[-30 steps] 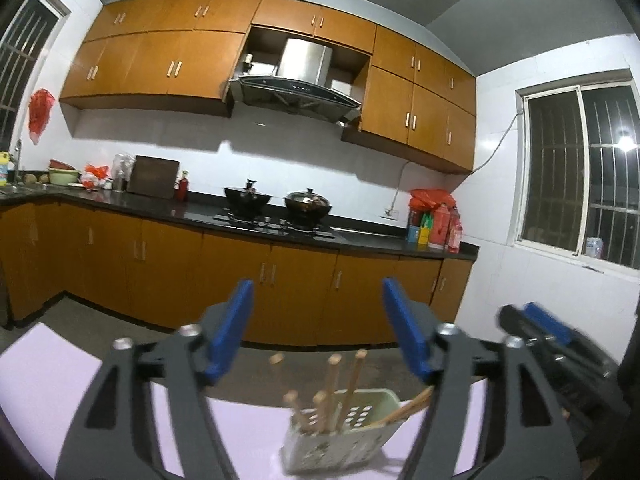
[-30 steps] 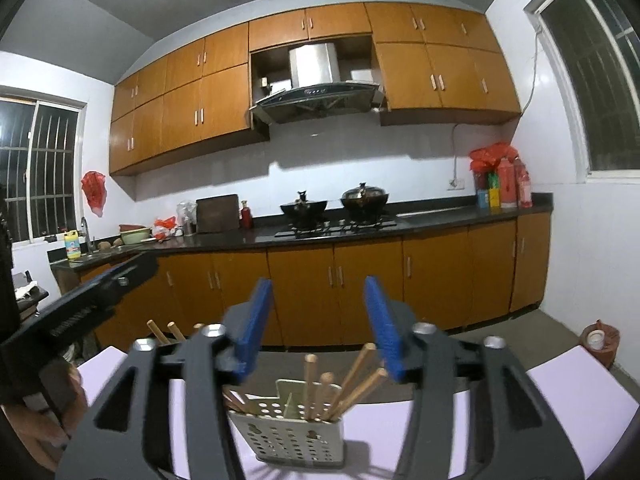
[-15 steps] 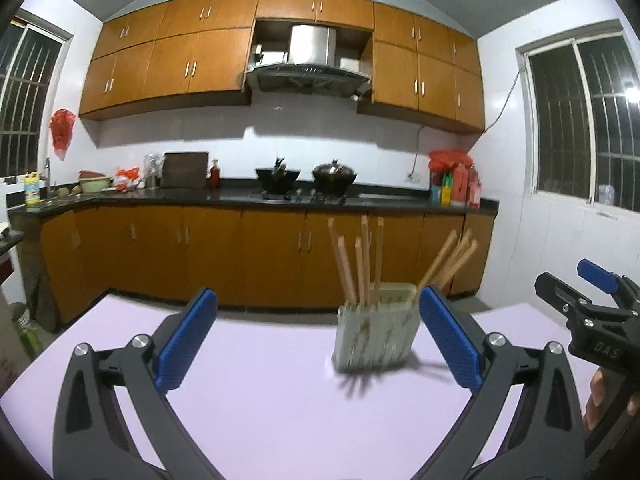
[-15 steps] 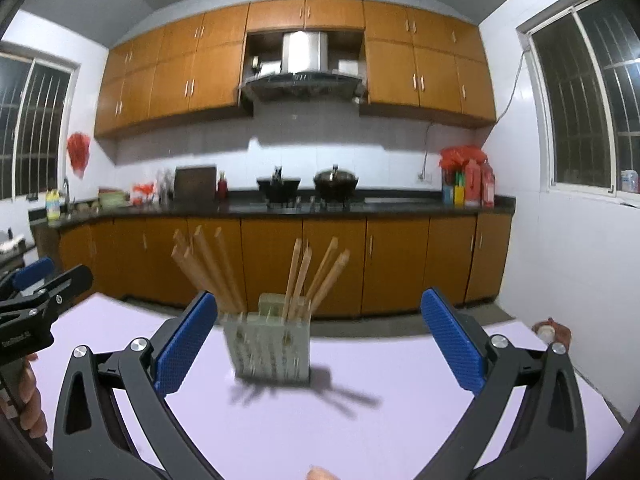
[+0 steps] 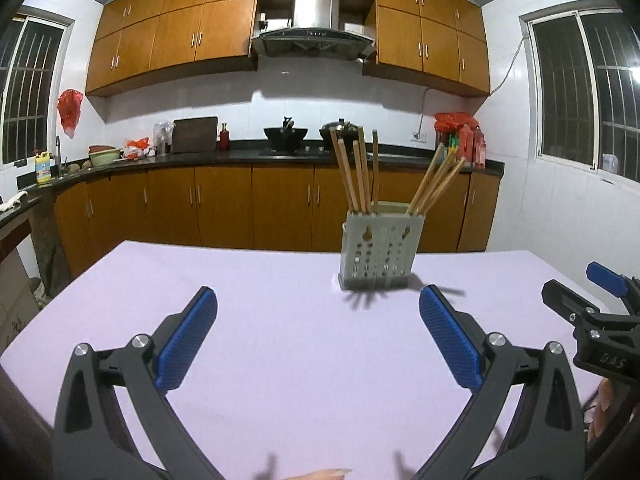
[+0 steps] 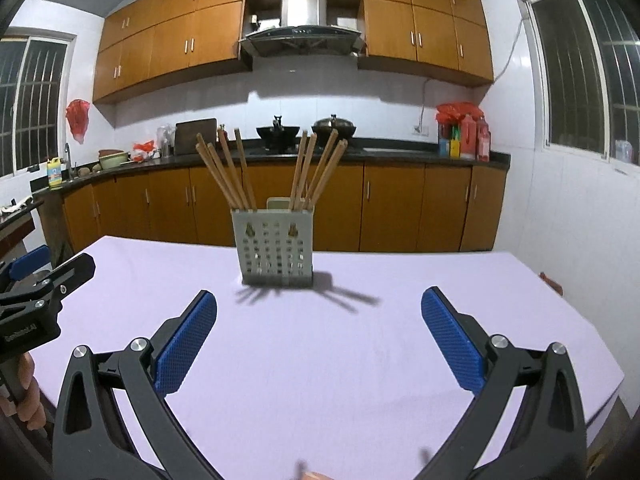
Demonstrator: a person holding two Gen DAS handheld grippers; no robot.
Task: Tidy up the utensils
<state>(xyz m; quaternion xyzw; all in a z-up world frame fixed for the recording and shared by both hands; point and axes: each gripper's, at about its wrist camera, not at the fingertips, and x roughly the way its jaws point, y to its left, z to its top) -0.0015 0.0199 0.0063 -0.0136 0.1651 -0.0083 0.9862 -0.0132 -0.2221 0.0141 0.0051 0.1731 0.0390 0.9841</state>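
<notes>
Left wrist view: the left gripper [image 5: 318,330] is hanging low over the lilac surface [image 5: 280,320], jaws spread wide and holding nothing. A second ago its jaws were narrower and hovering right above the chopstick holder [image 5: 380,251]; now it is sitting well back, with bare cloth between its pads and the holder. The wooden chopsticks [image 5: 360,172] are standing in two bunches inside the perforated grey holder, one upright at the left, one leaning right. The right gripper [image 5: 600,320] is showing at the frame's right edge. Right wrist view: the right gripper [image 6: 319,330] is likewise gaping wide and empty, drawn back from the holder [image 6: 276,248], which it was looking down into a second earlier. Both bunches of chopsticks [image 6: 272,172] are sitting in the holder; no loose ones are showing on the surface [image 6: 360,340]. The left gripper [image 6: 44,280] is visible at the left edge. Judgement: both grippers retreating empty, with every visible chopstick housed, is suggesting the sorting is done or nearly so.
</notes>
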